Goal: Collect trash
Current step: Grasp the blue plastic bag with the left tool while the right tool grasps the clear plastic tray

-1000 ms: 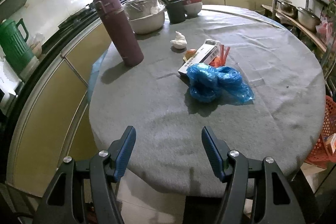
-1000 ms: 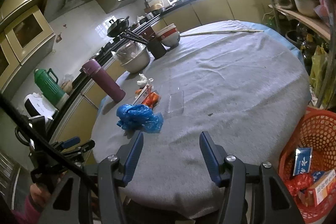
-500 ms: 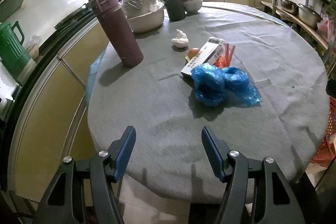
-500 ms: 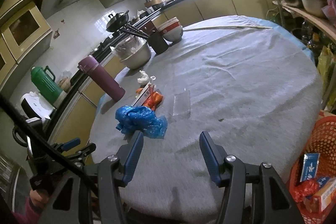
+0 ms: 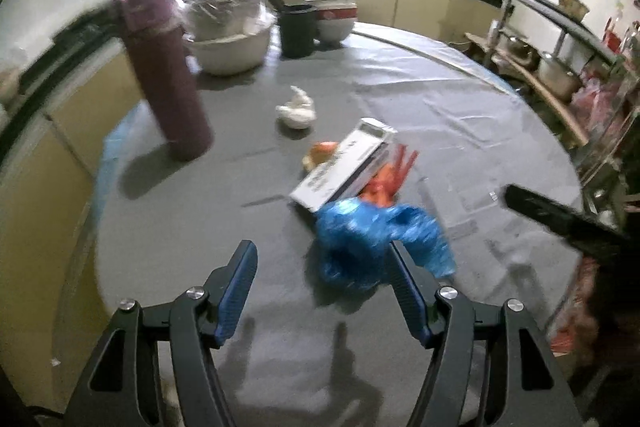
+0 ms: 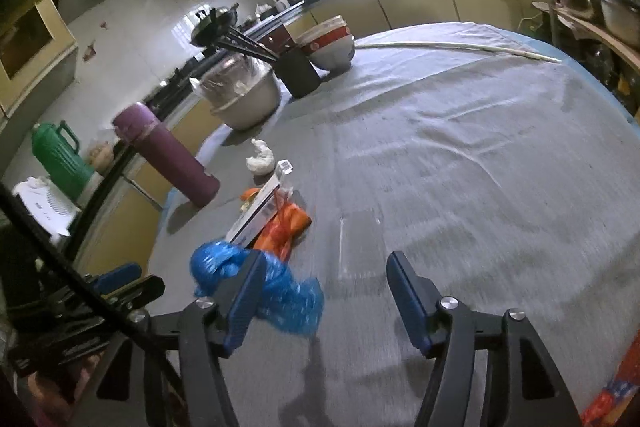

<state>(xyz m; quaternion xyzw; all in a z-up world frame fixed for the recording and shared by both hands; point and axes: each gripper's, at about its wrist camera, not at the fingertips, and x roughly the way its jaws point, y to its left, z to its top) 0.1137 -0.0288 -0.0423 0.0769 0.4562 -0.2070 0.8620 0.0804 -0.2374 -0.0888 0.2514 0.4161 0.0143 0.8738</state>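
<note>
Nearest, the left gripper (image 5: 322, 277) stands half open and empty. The right gripper (image 6: 326, 287) is opening, nothing between its jaws. Just beyond lies the crumpled blue bag (image 5: 372, 243) on the grey table (image 5: 460, 131), the white box (image 5: 344, 165) touching its far side. Farther left stands the purple flask (image 5: 164, 67).

Trash lay clustered on the bench (image 5: 168, 251), ahead of the left hand-held gripper (image 5: 322, 267).
A crumpled blue bag (image 5: 372, 243) sat nearest, by its right finger; beyond lay a white box (image 5: 340, 171), orange wrapper (image 5: 384, 183) and white wad (image 5: 296, 109).
</note>
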